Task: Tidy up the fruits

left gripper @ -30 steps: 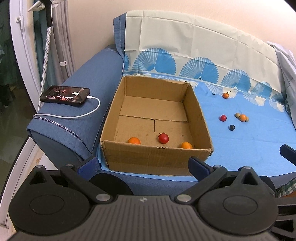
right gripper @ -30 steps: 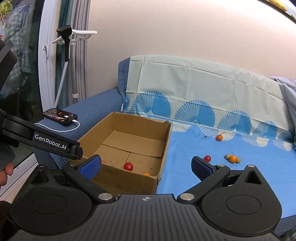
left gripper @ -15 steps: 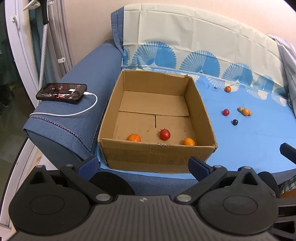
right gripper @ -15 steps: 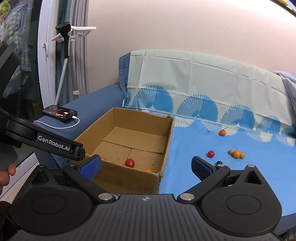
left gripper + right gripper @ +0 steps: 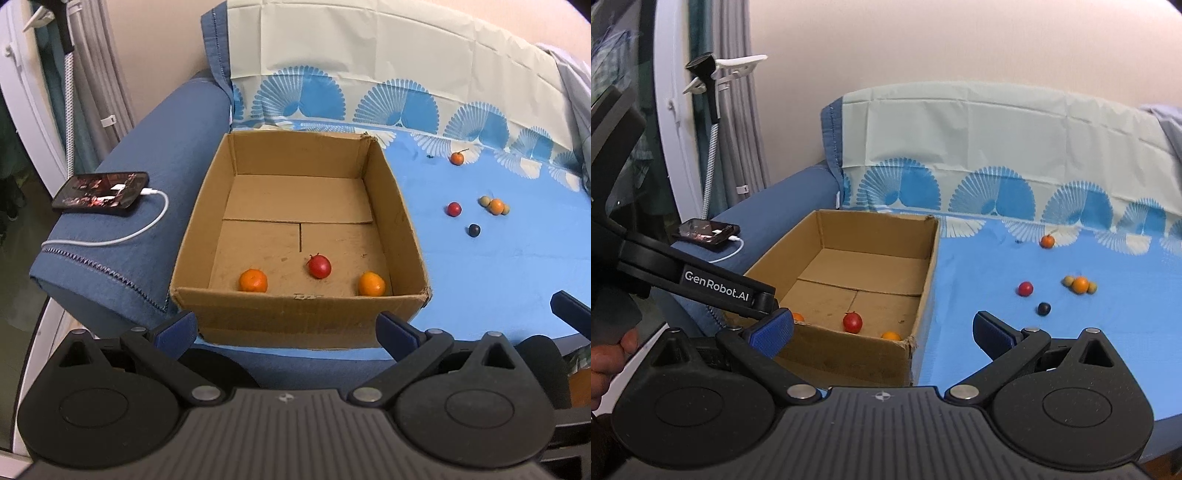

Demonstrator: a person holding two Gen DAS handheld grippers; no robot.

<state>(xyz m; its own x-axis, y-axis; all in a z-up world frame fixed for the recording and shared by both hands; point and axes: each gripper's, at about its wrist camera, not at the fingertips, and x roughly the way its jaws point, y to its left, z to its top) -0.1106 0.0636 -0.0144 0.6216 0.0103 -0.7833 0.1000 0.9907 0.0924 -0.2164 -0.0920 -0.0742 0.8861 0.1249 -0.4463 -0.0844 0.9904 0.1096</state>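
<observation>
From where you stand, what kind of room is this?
Probably a living room at home: a blue sofa draped with a patterned cloth, a phone charging on its armrest, and curtains by the window.

One piece of lettering to read here: "GenRobot.AI" in white, printed along the black finger arm of the left gripper [image 5: 768,326], which crosses the left side of the right wrist view. The phone [image 5: 100,193] at left of the left wrist view has a lit screen, but its content is too blurred to read.
</observation>
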